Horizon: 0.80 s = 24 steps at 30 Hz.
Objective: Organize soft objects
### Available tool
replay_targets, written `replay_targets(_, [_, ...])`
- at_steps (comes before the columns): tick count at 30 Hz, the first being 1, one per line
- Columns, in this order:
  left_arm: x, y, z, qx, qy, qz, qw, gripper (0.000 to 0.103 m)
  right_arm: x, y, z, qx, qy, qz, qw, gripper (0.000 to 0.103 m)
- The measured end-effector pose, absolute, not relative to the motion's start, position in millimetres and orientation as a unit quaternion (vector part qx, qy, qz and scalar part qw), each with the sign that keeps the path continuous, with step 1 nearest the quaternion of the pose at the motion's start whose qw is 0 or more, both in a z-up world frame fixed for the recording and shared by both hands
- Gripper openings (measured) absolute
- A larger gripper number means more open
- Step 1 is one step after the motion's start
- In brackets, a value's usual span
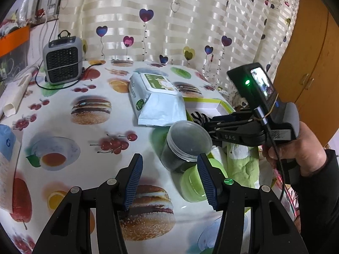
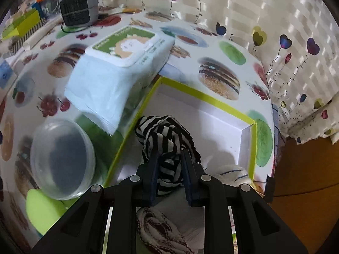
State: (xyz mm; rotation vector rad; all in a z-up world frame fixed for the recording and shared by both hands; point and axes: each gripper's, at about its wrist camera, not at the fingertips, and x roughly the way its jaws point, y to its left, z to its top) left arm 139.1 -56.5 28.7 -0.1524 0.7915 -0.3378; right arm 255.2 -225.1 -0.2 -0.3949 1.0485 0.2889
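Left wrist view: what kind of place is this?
Likely a home room, not a lab: a table under a food-print tablecloth, a heart-patterned curtain behind it, a small space heater, and a wooden cabinet to the right.

Box (image 2: 203,97) interior open; wipes pack (image 2: 118,63), jar (image 2: 61,158) flank.

fingers (image 2: 169,167) pinching striped cloth (image 2: 163,131), over box (image 2: 203,97)
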Motion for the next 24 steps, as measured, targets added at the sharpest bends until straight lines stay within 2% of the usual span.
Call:
replay_targets(9, [109.3,-69.4,43.1,-0.040,0.372,-0.158,0.914,0.053,159.6,-247.8,63.7,-0.105,0.399,0.139,0.900,0.026])
replay_targets(12, [92.0,-78.6,46.2,-0.030,0.369,-0.171,0.913,0.053,123.2,-263.5,66.3,-0.059,0.387,0.116,0.913,0.031])
replay_targets(15, [76.8,-89.6,45.7,-0.018,0.372,-0.180,0.911,0.053,91.1,-278.4,59.9,-0.013,0.383,0.095,0.919,0.042])
replay_targets(24, [38.2,-115.1,38.7,0.017,0.380,-0.178,0.908,0.053,30.9,-288.2,46.9,0.004,0.381,0.081,0.921,0.043])
